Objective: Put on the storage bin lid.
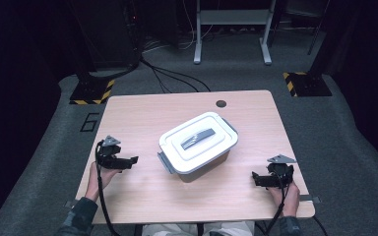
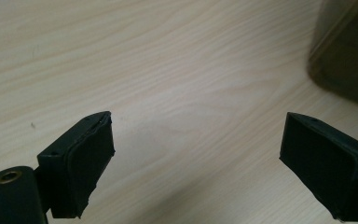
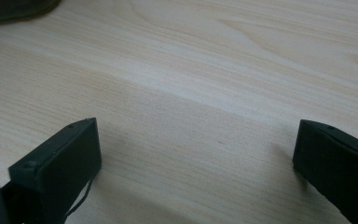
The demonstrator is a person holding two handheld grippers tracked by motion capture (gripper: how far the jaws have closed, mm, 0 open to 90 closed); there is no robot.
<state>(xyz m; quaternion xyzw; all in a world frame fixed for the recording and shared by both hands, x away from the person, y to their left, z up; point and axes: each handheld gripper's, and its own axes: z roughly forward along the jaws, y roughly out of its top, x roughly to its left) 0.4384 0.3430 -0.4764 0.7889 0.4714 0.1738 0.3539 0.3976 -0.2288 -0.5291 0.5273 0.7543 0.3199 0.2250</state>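
A storage box [image 1: 198, 147] with a white lid and a grey handle [image 1: 199, 137] sits closed in the middle of the wooden table [image 1: 142, 108], grey latches at both ends. My left gripper [image 1: 132, 161] rests low at the table's left side, pointing toward the box, jaws wide apart and empty. In the left gripper view the left gripper [image 2: 196, 163] frames bare wood, with a blurred corner of the box [image 2: 349, 56] at the upper right. My right gripper [image 1: 256, 178] sits near the front right corner, open and empty; the right gripper [image 3: 196, 163] looks along bare tabletop.
A round cable hole [image 1: 221, 103] is in the table's far edge. Beyond the table lie a grey carpet, floor cables [image 1: 172, 76], a white frame's legs [image 1: 231, 29] and stand bases with yellow-black tape [image 1: 92, 91]. Bare wood surrounds the box.
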